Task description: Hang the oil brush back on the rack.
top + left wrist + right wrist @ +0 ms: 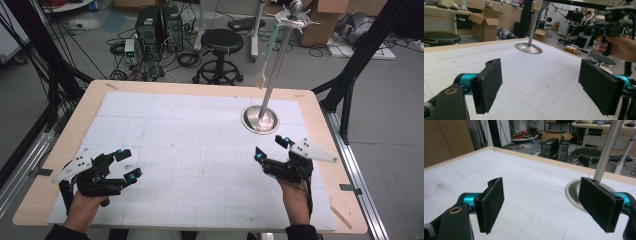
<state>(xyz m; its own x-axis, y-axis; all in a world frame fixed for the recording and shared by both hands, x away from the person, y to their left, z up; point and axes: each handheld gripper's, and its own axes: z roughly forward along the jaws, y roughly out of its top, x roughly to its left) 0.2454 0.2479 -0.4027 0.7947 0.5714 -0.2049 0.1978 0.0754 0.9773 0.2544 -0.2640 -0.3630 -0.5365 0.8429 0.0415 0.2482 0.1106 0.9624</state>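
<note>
The left gripper [129, 164] and the right gripper [270, 148] both have their jaws spread wide with nothing between them. Just beyond the right gripper's fingertips stands a stand [260, 119], a spatula [266, 56] hanging from its top. No writing can be read on the mat [200, 150].

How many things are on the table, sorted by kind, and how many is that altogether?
Grippers: 2, the left gripper and the right gripper, both open and empty.
Metal stands: 1, the stand with its pole.
Spoons: 1, the spoon hanging from the stand.
Total: 4.
</note>
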